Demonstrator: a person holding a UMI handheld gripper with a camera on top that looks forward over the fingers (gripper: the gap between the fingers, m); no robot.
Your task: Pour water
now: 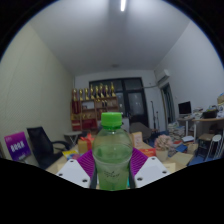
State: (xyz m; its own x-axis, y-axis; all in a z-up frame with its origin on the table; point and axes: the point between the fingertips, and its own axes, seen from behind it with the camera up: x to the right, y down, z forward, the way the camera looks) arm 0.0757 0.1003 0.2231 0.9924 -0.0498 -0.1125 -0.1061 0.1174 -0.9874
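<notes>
Green-capped bottle between gripper fingers, office beyond.

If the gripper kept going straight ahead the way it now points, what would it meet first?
The green-capped bottle already stands between the fingers of the gripper, blocking the way. Whether both pads press it is unclear.

Office, desks, monitor, office chair

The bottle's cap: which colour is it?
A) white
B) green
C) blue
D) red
B: the bottle, standing between the gripper fingers, has a green cap on top.
</notes>
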